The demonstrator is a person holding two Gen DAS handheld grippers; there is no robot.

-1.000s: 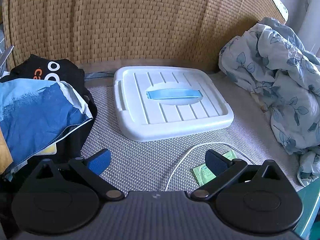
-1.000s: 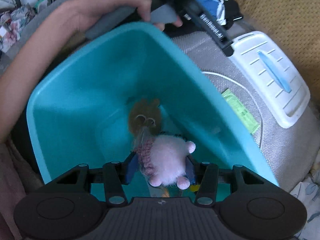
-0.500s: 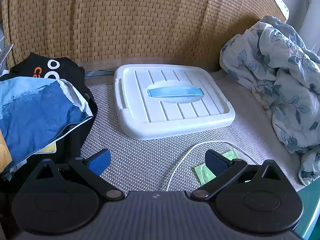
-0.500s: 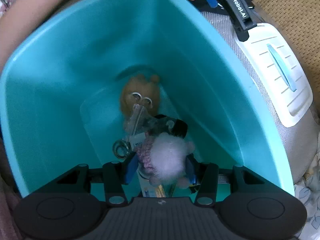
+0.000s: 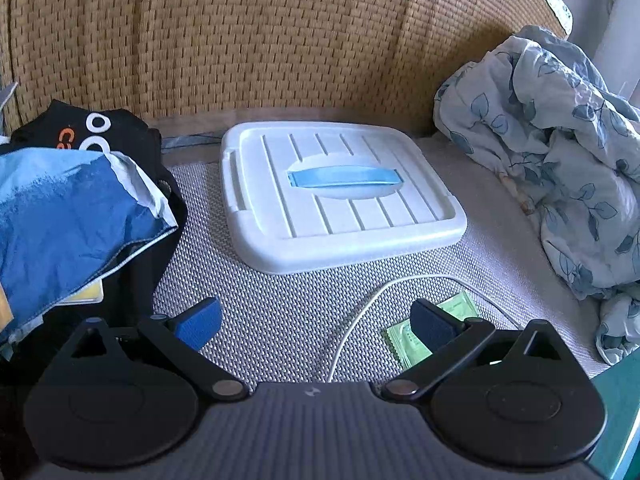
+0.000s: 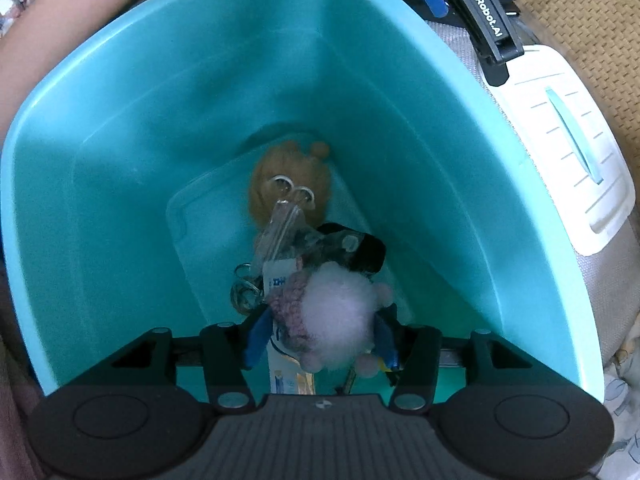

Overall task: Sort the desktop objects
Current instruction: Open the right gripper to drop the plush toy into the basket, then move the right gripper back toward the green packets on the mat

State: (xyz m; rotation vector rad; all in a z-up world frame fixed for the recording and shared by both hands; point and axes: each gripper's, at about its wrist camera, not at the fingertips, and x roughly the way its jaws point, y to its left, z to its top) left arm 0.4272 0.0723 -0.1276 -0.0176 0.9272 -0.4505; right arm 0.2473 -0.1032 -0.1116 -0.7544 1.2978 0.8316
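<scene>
Down inside the teal bin (image 6: 460, 128), right tongs (image 6: 322, 336) clenched on pink plush (image 6: 332, 320); left tongs (image 5: 316, 320) released.

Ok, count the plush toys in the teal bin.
2. The pink-and-white plush is between the right gripper fingers; the brown plush lies on the teal bin floor. Clutter may hide more.

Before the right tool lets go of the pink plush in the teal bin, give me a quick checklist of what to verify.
1. Right tool inside the bin, below its rim: ok.
2. Pink plush held between the fingers: ok.
3. Plush resting on the bin floor: cannot tell; it hides what is beneath it.
4. Landing spot free: not ok; keys, a brown plush and a black item lie right there.
5. Left tool open, holding nothing, outside the bin: ok.
6. Items left to sort: not ok; green packet and white cable lie on the mat.
</scene>
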